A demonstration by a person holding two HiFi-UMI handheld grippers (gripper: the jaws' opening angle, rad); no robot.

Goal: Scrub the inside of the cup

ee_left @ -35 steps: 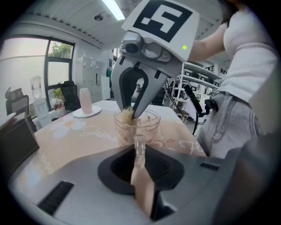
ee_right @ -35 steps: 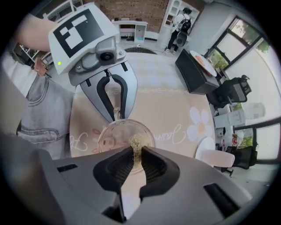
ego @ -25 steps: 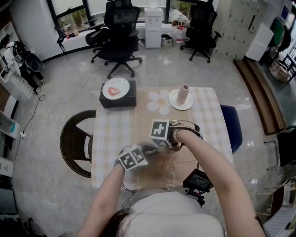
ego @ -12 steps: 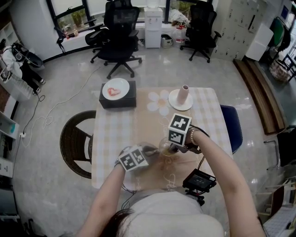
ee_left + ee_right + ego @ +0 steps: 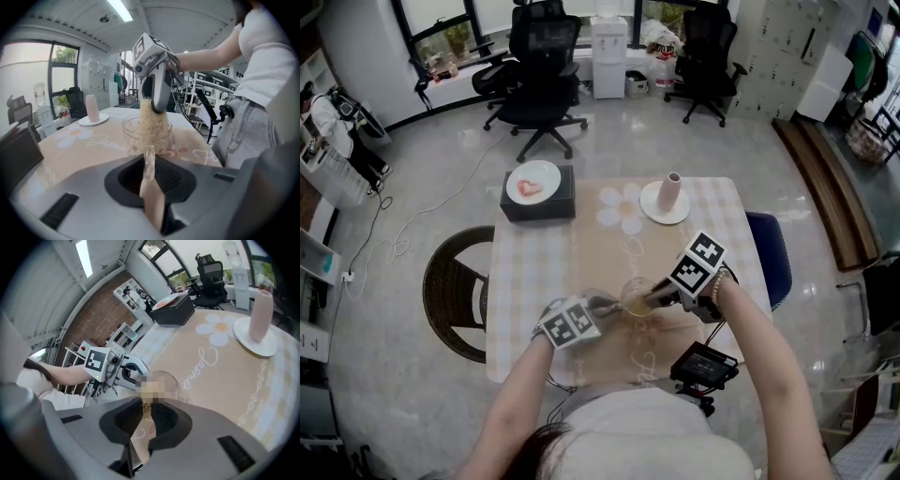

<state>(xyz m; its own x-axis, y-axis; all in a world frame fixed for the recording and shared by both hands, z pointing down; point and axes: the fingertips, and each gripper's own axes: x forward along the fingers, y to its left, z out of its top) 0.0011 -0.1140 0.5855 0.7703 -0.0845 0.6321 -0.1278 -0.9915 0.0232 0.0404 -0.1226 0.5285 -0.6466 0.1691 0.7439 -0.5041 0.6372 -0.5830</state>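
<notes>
A clear glass cup [image 5: 636,298] stands on the table near its front edge. My left gripper [image 5: 609,302] is shut on the cup's near edge, where a strip of clear glass [image 5: 149,159] shows between the jaws. My right gripper [image 5: 654,295] comes from the right and is shut on a beige fibrous scrubber [image 5: 152,122], whose lower end sits inside the cup [image 5: 129,129]. In the right gripper view, fibres show between the jaws of the right gripper [image 5: 146,406], with the cup [image 5: 171,380] just beyond and the left gripper [image 5: 126,371] behind it.
The checked table [image 5: 534,262] carries a pink vase [image 5: 673,190] on a white saucer [image 5: 661,212] at the back right and a black box [image 5: 539,202] with a white plate at the back left. A wicker chair [image 5: 455,291] stands left, a blue chair [image 5: 769,253] right, a black device [image 5: 703,366] at the front edge.
My right gripper has swung from above the cup out to its right and rolled, the scrubber staying in the cup. The left gripper and the cup have kept still.
</notes>
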